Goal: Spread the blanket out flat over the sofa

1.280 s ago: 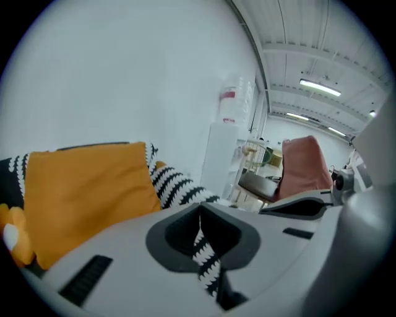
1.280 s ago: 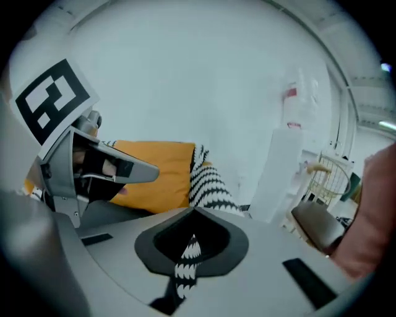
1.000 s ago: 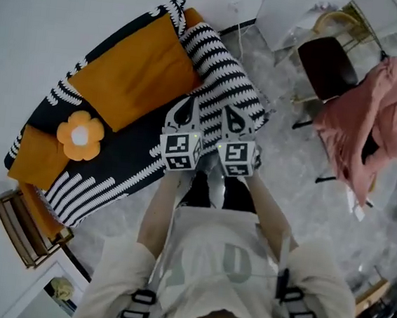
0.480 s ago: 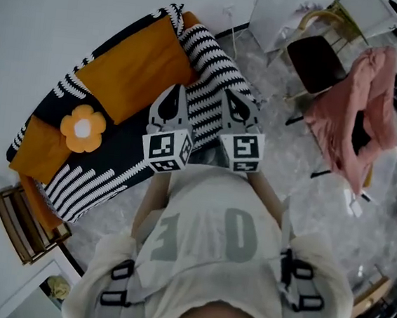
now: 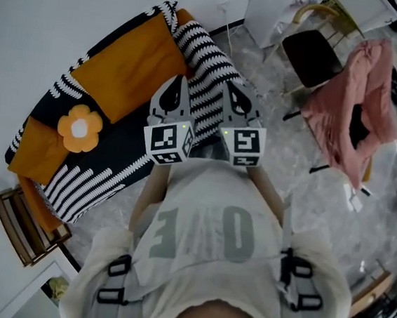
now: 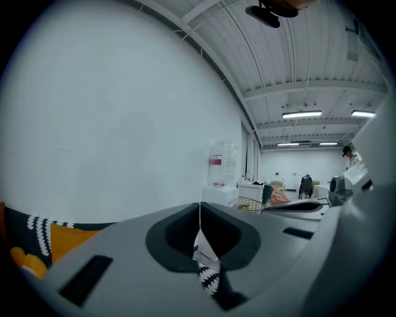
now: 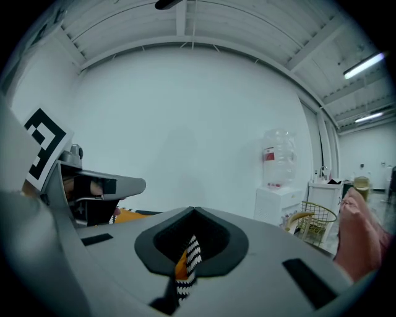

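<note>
The black-and-white patterned blanket [image 5: 210, 63] lies over the orange sofa [image 5: 127, 69], bunched in stripes at the sofa's right end. Both grippers hang side by side above that bunch, pointing toward the sofa. My left gripper [image 5: 171, 94] is shut on a thin fold of the blanket [image 6: 207, 272], which hangs down from between its jaws. My right gripper [image 5: 237, 97] is likewise shut on a black-and-white strip with an orange side [image 7: 184, 267]. In both gripper views the white wall fills the background, so the sofa is mostly hidden below the jaws.
A flower-shaped cushion [image 5: 80, 127] rests on the sofa's left part. A wooden rack [image 5: 17, 222] stands at the sofa's left end. To the right stand a dark chair [image 5: 312, 57] and a pink cloth [image 5: 351, 111] draped over another chair. A water dispenser [image 7: 278, 162] and a wire basket [image 7: 318, 223] are by the wall.
Both grippers have risen together with the blanket edge pinched in them, and they now sit higher over the sofa's right end. The person has straightened up.
</note>
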Available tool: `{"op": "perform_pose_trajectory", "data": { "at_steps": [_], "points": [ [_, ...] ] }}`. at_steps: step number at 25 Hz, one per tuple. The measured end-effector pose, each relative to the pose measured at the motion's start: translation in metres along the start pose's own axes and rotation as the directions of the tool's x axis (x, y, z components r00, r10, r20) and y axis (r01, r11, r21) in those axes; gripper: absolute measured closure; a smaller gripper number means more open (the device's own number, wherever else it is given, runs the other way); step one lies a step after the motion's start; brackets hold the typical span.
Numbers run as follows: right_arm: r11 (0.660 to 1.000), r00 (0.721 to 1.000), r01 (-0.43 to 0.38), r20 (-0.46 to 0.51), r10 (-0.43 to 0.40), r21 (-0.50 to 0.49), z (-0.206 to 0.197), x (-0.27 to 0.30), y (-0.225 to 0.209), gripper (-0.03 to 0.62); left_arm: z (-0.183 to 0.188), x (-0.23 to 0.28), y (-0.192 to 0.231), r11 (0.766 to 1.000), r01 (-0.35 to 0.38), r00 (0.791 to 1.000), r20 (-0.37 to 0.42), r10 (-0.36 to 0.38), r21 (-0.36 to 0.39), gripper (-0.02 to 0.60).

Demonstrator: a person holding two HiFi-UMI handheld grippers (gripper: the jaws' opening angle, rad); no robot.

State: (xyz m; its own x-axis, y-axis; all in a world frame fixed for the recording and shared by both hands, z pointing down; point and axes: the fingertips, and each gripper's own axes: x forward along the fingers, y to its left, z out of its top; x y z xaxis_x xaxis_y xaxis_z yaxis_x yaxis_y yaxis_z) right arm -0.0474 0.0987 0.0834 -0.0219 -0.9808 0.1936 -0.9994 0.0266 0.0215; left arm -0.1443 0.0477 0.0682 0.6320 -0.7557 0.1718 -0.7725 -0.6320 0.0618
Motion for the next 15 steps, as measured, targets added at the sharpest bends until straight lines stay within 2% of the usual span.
{"op": "perform_pose_trajectory", "data": {
  "at_steps": [15],
  "points": [
    [1.000,1.000,0.020,-0.002,-0.020,0.019,-0.001,-0.003,-0.014,0.588,0.001,0.007,-0.008,1.000,0.020,1.000,-0.006,-0.020,-0.001,0.574]
  ]
}}
